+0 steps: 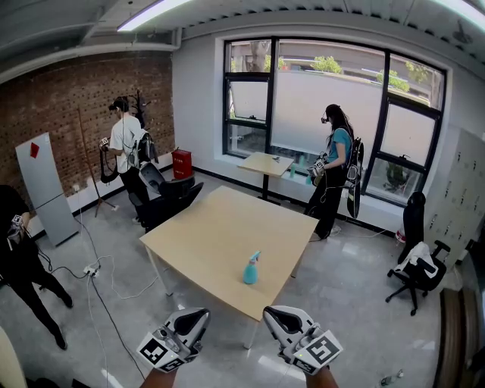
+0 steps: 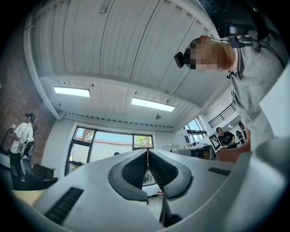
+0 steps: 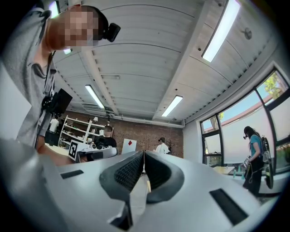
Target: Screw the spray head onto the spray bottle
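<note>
Site reads to me as an office-type room given over to recording work, a lab of sorts, not a home. Evidence: bare grey floor, one brick wall, tall dark-framed windows, ribbed ceiling with strip lights. Furniture is sparse: light wood table mid-room, smaller table by the windows, black swivel chairs, another office chair at right, pale locker-like doors on the right wall. Cables trail over the floor. A person at the windows and a person by the brick wall wear head gear and carry equipment; a third person stands at the left edge. White shelving shows in the right gripper view
</note>
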